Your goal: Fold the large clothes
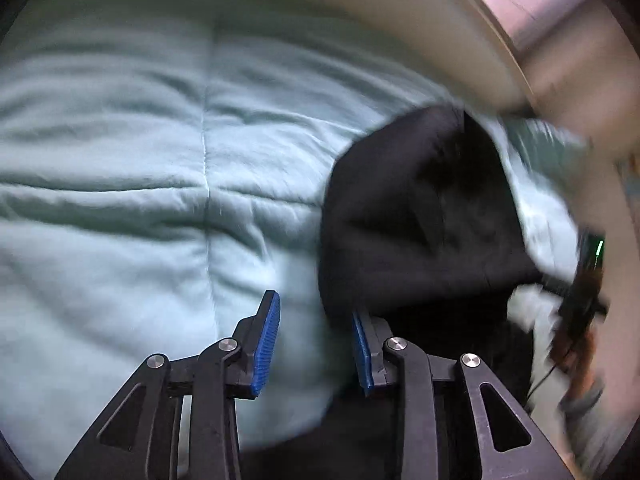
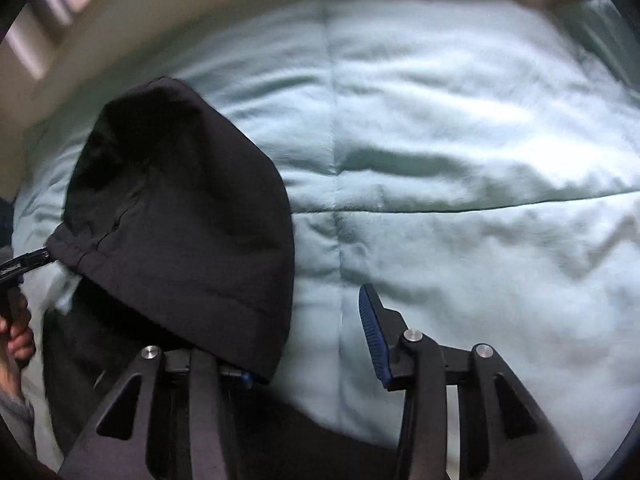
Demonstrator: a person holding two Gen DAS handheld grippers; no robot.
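Note:
A black garment (image 1: 420, 224) lies bunched on a pale blue-green quilt (image 1: 140, 160). In the left wrist view it sits to the right, its edge draped over my left gripper's right finger. My left gripper (image 1: 316, 348) is open, its blue pads (image 1: 266, 348) apart with only quilt between them. In the right wrist view the garment (image 2: 180, 216) lies to the left and covers the left finger of my right gripper (image 2: 312, 344), which is open; its right pad (image 2: 374, 340) is bare. The other gripper's black tip (image 2: 24, 264) touches the garment's gathered edge at far left.
The quilt (image 2: 460, 160) covers the bed, with stitched seams crossing it. A beige bed edge (image 1: 400, 8) curves along the far side, with a bright window (image 2: 52, 4) beyond. A hand (image 2: 18, 332) shows at the left edge of the right wrist view.

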